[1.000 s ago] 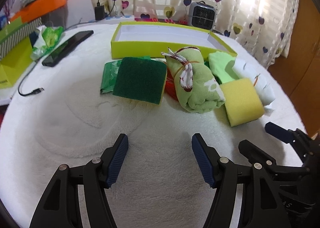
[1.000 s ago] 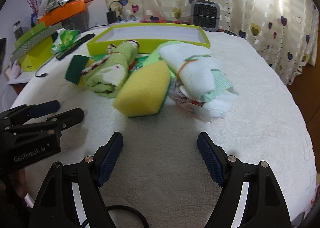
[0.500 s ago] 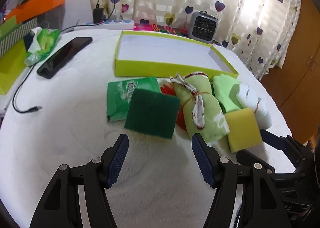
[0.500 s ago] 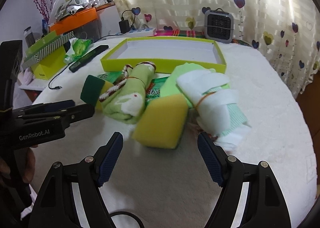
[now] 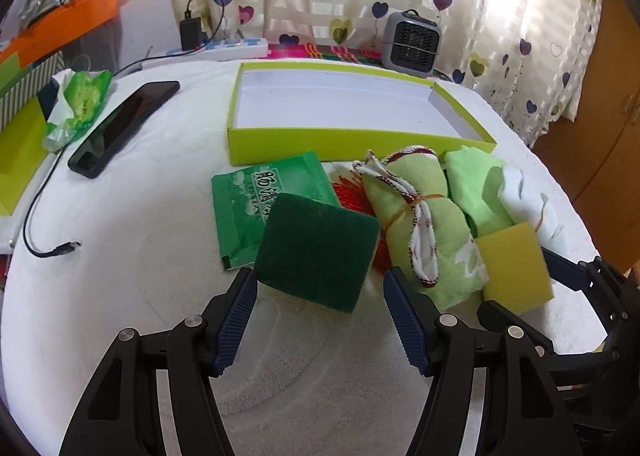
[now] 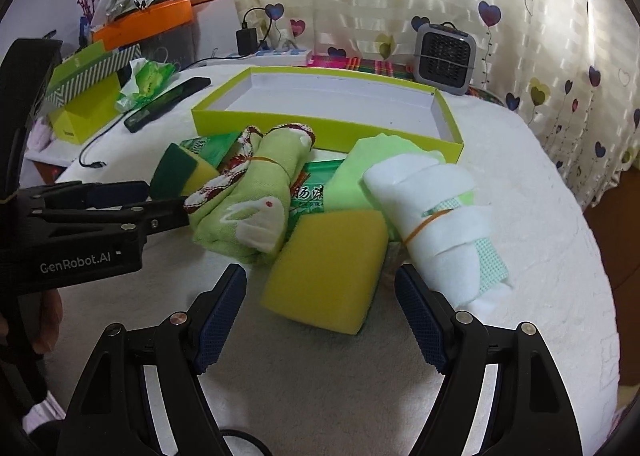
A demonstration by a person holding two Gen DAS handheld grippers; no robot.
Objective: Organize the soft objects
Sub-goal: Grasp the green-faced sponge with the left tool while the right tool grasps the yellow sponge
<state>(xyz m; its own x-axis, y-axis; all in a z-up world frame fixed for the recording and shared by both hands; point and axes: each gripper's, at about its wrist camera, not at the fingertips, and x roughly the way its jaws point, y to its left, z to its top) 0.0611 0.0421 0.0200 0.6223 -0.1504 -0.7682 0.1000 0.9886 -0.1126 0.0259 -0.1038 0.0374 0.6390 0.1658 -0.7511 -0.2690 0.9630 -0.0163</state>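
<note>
**Both grippers open at the near edge of the soft-object pile**

Left gripper point(image 5: 316, 310): jaws spread wide, holding nothing. The near edge of the dark green scouring sponge point(image 5: 316, 252) sits between the blue pads; contact with either pad cannot be told. The sponge overlaps a green wipes packet point(image 5: 266, 197) with printed characters.

Right gripper point(image 6: 320, 312): jaws equally wide, empty. The yellow sponge point(image 6: 326, 270) lies just ahead of the gap between its fingertips, tilted and leaning on the pile.

Pile layout, left wrist view, left to right: wipes packet, scouring sponge, a rolled light-green towel point(image 5: 424, 223) bound with a rubber band and a red-and-white trim, a folded bright-green cloth point(image 5: 476, 183), yellow sponge, then a rolled white towel point(image 5: 528, 203). In the right wrist view the white towel carries a rubber band and lies just right of the yellow sponge, beside the right pad.

The lime-green shallow box point(image 5: 352, 139) with white interior stands directly behind the pile, on the white towelling table cover point(image 5: 140, 276).

Elsewhere: a black phone point(image 5: 124, 127) and a loose cable point(image 5: 44, 232) to the left, a small grey fan heater point(image 5: 414, 45) behind the box.
</note>
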